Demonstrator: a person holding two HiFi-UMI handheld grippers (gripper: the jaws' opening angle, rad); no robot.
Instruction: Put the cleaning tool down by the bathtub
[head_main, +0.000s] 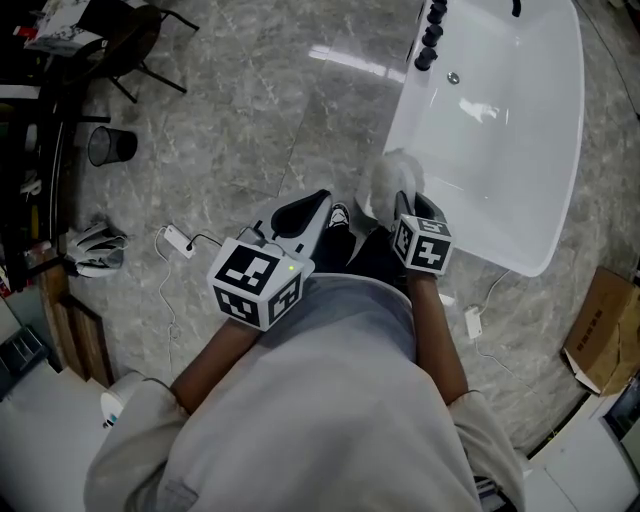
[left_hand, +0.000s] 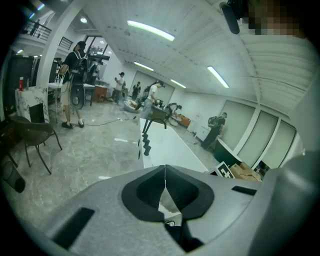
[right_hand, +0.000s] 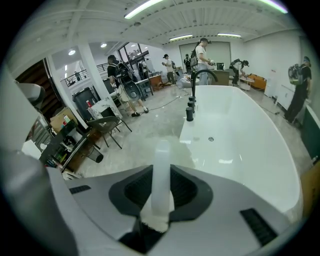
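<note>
The cleaning tool (head_main: 388, 178) is a fluffy white head on a pale plastic handle (right_hand: 161, 162). My right gripper (head_main: 405, 207) is shut on that handle, which stands up between the jaws in the right gripper view, where the gripper (right_hand: 161, 189) points down at the floor beside the tub. The tool's head hangs next to the near left rim of the white bathtub (head_main: 500, 120), just above the grey marble floor. My left gripper (head_main: 308, 208) hovers over the floor to the left of it, shut, with its jaw tips (left_hand: 165, 171) meeting and nothing between them.
Black taps (head_main: 430, 35) line the tub's far left rim. On the floor are a black mesh bin (head_main: 110, 146), a chair (head_main: 140, 45), a white adapter with cables (head_main: 178, 240) and a cardboard box (head_main: 605, 330). Several people stand far back in the room (right_hand: 200, 52).
</note>
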